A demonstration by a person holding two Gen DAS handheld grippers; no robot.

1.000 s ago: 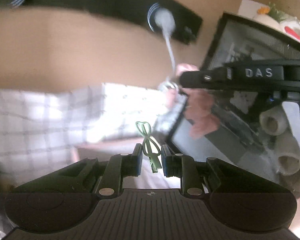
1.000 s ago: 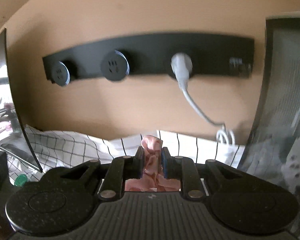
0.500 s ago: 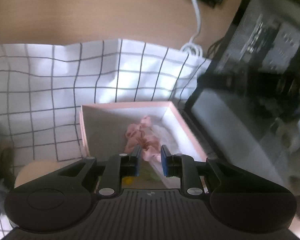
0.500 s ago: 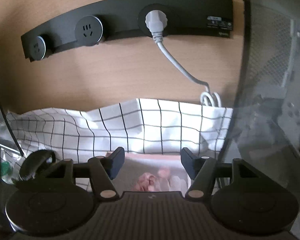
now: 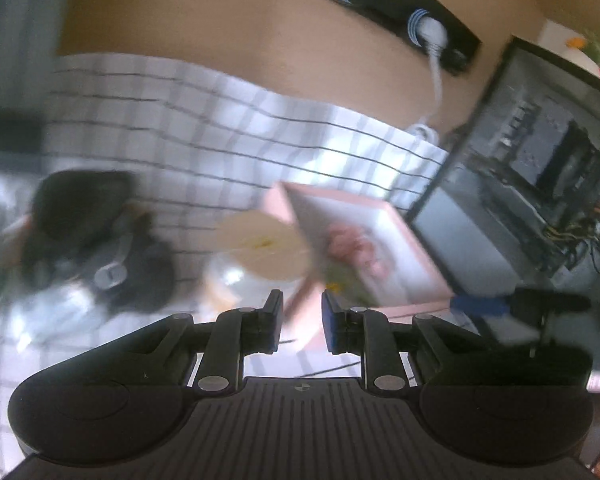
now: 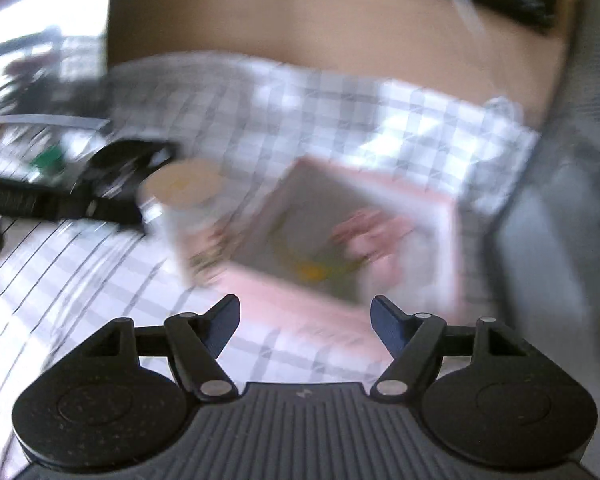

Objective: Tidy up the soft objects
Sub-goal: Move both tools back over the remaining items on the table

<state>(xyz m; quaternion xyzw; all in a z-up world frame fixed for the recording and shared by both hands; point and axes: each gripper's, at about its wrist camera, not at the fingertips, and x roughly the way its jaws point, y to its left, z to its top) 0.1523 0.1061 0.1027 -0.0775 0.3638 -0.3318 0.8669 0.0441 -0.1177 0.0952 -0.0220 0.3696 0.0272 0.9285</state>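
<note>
A shallow pink box (image 5: 416,248) (image 6: 448,240) lies on the checked cloth. Inside it are a pink scrunchie (image 5: 354,248) (image 6: 374,232) and a green and yellow soft item (image 5: 342,280) (image 6: 316,270). My left gripper (image 5: 300,322) is above the box's near left corner, its jaws a narrow gap apart and empty. My right gripper (image 6: 304,320) is wide open and empty, just in front of the box. Both views are blurred.
A round cream-lidded jar (image 5: 260,248) (image 6: 188,204) stands left of the box. Dark objects (image 5: 96,236) lie further left. A black mesh computer case (image 5: 540,184) stands on the right. A black power strip (image 5: 420,28) with a white plug is on the wooden wall.
The green item that my left gripper held a second ago now lies in the box. The right gripper let go of the pink scrunchie and opened. Both grippers have pulled back and swung left.
</note>
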